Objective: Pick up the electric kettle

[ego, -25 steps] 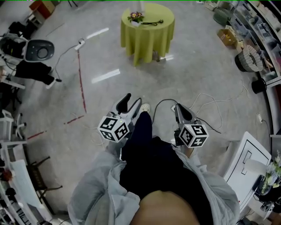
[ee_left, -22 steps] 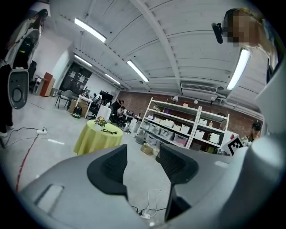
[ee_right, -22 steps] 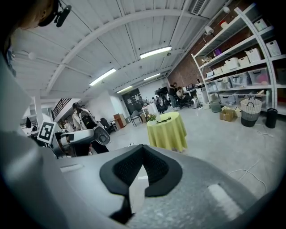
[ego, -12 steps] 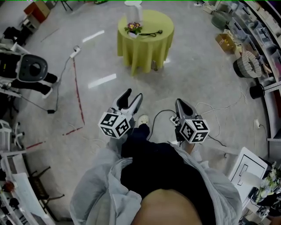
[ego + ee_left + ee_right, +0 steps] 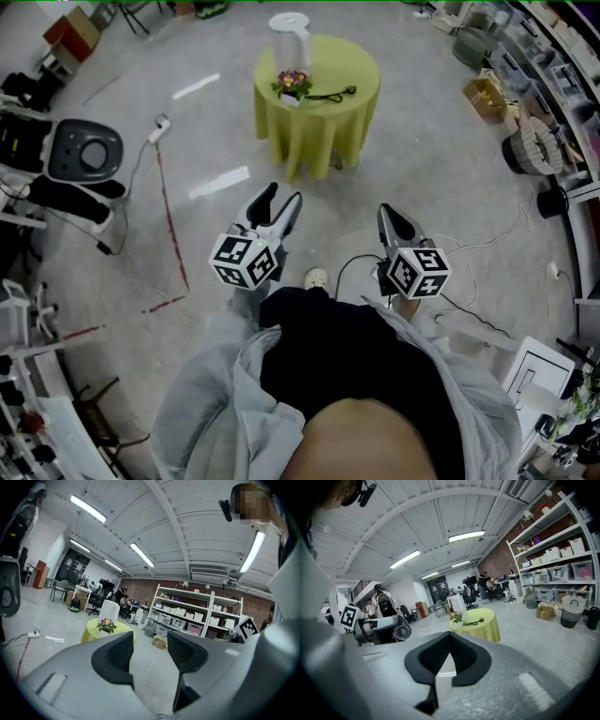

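Observation:
The white electric kettle [image 5: 289, 36] stands at the far edge of a round table with a yellow-green cloth [image 5: 319, 112], beside a small flower pot [image 5: 292, 84] and a black power cord [image 5: 330, 93]. Both grippers hang in mid-air well short of the table, pointing toward it. My left gripper [image 5: 282, 197] is open with nothing between its fingers. My right gripper [image 5: 387, 212] is shut and empty. The left gripper view shows the kettle [image 5: 110, 611] far off, above the left jaw. In the right gripper view the kettle [image 5: 458, 605] stands behind the table [image 5: 480, 629], straight beyond the closed tips.
A grey machine [image 5: 86, 153] and a power strip with its cable [image 5: 157, 124] lie on the floor at left, beside a red tape line [image 5: 174, 225]. Shelves [image 5: 553, 52], a basket [image 5: 531, 146] and loose cables [image 5: 473, 234] line the right side. My shoe [image 5: 317, 278] shows below.
The person has walked toward the table, carrying both grippers forward. The table sits nearer and the kettle has come into the head view. Neither gripper's jaws changed.

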